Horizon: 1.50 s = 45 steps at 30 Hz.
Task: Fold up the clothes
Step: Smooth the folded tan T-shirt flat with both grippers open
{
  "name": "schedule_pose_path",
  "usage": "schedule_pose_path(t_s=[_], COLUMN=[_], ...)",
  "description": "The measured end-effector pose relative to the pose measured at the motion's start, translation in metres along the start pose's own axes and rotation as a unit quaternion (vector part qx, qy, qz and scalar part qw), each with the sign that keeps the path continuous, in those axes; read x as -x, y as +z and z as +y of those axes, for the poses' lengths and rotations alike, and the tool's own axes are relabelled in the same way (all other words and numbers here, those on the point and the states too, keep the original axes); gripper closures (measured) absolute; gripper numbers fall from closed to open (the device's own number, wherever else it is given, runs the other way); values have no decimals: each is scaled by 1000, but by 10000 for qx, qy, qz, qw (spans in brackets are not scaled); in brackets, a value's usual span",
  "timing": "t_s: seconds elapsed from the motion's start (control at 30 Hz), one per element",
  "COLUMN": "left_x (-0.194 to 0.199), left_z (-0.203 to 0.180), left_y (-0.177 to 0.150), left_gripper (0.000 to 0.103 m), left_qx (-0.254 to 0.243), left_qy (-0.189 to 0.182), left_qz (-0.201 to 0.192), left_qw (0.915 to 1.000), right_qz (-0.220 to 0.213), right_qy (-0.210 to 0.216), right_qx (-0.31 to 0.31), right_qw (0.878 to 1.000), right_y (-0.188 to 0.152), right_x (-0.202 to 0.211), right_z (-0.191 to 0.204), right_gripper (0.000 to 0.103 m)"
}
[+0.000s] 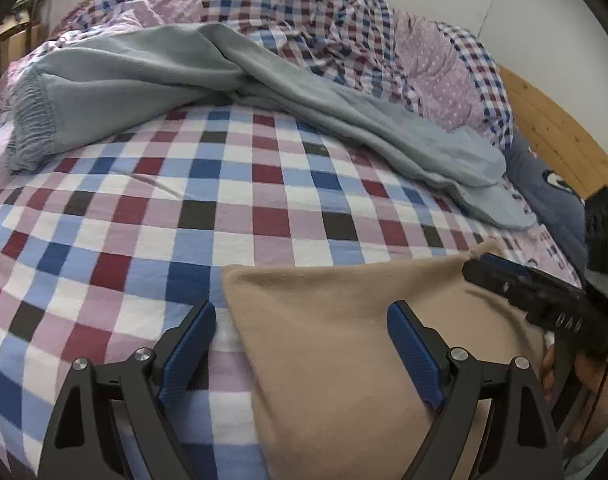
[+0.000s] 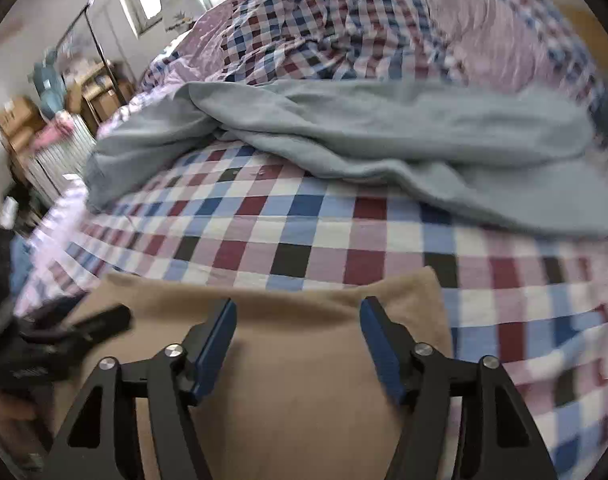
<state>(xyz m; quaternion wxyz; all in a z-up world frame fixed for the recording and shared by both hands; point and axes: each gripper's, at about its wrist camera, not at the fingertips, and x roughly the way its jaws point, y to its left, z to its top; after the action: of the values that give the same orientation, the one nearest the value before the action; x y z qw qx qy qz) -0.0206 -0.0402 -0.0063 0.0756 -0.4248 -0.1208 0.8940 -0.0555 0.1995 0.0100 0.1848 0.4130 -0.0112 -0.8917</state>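
A tan garment [image 1: 343, 344] lies flat at the near edge of the checked bed sheet [image 1: 208, 208]; it also shows in the right wrist view [image 2: 296, 376]. My left gripper [image 1: 302, 312] is open, straddling the tan garment's left edge just above it. My right gripper [image 2: 298, 308] is open above the tan garment's far edge; it also shows in the left wrist view [image 1: 503, 276] at the garment's right corner. A grey-blue garment [image 1: 152, 76] lies crumpled across the far part of the bed, and shows in the right wrist view [image 2: 383, 140] too.
A bunched checked and dotted quilt [image 1: 323, 16] lies behind the grey garment. A dark blue pillow [image 1: 543, 184] and wooden headboard [image 1: 559, 128] are at the right. Boxes and a clothes rack [image 2: 84, 76] stand beside the bed on the left.
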Motion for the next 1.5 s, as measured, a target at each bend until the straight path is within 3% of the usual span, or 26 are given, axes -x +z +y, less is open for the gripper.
schedule_pose_path(t_s=[0.13,0.37,0.57,0.9,1.03,1.1,1.23,1.5], left_x=[0,-2,-3,-3,-1,0,1,20], left_z=[-6,-18,-27,-24,-22,-21,-18,-18], left_y=[-3,-9,-14,-14,-15,-15,-15,-17], left_gripper=[13,12,1,1,1,1,1,1], left_qx=[-151,-456,-716,-636,-574,-524,-428,-317], left_qy=[129,381,597,482,437,383,274,105], left_qz=[7,32,54,40,18,25,18,-73], left_qw=[9998,9982,9956,9968,9974,9979,9987,9994], right_qz=[-221,295,333,202,-114,-211,-233,-33], right_qy=[-208,-345,-454,-627,-310,-97,-97,-129], right_qx=[123,355,367,409,289,304,621,970], right_qw=[9995,9983,9977,9970,9990,9993,9977,9952], right_y=[-2,-18,-21,-19,-24,-32,-52,-80], right_x=[18,0,-7,2,34,50,64,58], right_z=[11,13,12,18,27,36,57,64], right_gripper=[24,14,10,9,9,9,9,9])
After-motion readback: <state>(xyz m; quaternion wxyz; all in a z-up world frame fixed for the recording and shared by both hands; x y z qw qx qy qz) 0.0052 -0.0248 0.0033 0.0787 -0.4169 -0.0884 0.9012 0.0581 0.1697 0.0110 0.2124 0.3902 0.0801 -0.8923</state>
